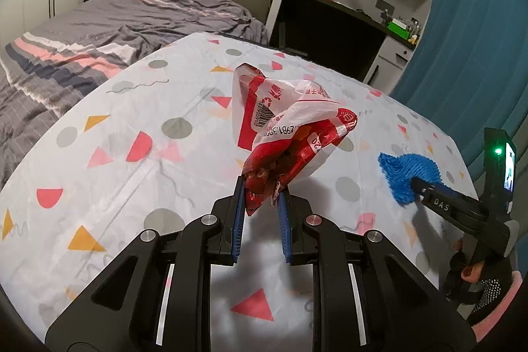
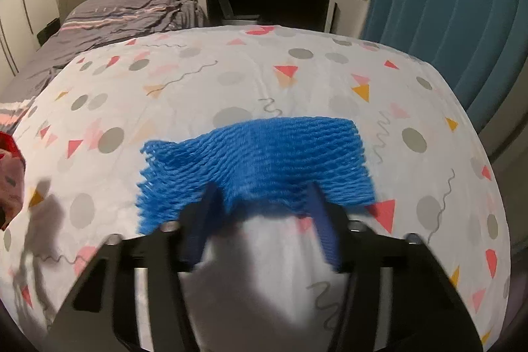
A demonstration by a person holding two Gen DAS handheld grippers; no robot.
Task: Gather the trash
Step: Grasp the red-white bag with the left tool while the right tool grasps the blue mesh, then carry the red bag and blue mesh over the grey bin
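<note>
My left gripper (image 1: 262,188) is shut on a crumpled red and white plastic wrapper (image 1: 287,127) and holds it above the table (image 1: 132,108), which has a patterned white cloth. The wrapper's edge shows at the far left of the right wrist view (image 2: 10,167). A blue foam net (image 2: 257,160) lies on the cloth. My right gripper (image 2: 260,197) is open, its fingers (image 2: 206,220) straddling the net's near edge. In the left wrist view the right gripper (image 1: 417,187) touches the net (image 1: 407,174) at the right.
A bed (image 1: 82,32) with grey striped bedding lies behind the table on the left. A dark desk (image 1: 330,22) with small items stands at the back. A blue curtain (image 1: 478,22) hangs on the right.
</note>
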